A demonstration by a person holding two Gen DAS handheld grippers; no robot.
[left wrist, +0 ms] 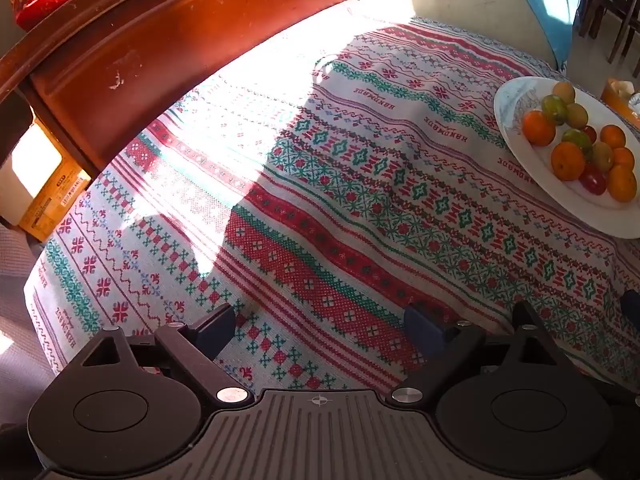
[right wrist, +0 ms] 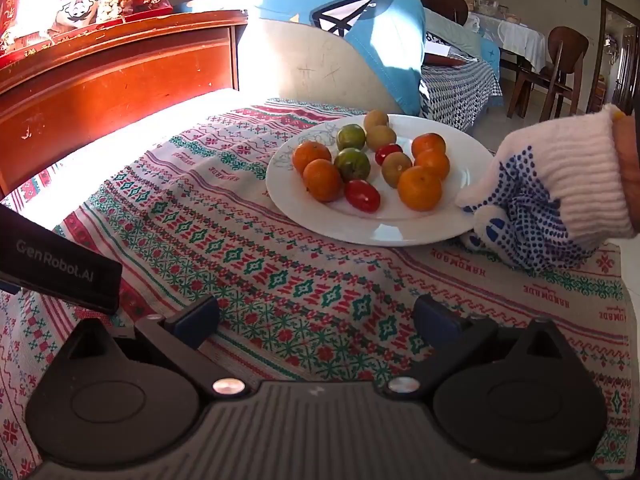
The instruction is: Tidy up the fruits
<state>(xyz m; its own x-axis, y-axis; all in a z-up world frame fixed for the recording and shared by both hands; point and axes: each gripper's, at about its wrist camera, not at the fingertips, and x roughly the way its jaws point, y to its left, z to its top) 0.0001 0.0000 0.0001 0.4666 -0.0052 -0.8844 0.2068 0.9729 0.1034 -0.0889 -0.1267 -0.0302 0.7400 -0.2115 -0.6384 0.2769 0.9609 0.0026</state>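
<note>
The fruit is heaped on a white plate [right wrist: 360, 228] on the patterned tablecloth [right wrist: 256, 256]: oranges [right wrist: 420, 189], red tomatoes [right wrist: 362, 196] and green ones mixed. A gloved hand [right wrist: 536, 204] touches its rim. Both the right gripper [right wrist: 316, 316] and left gripper [left wrist: 320, 320] are spread wide, empty, well short. One outer fruit is best approached low and pinched gently.

Patterned tablecloth [right wrist: 280, 280] covers the table, bearing a white plate [right wrist: 400, 232]
</note>
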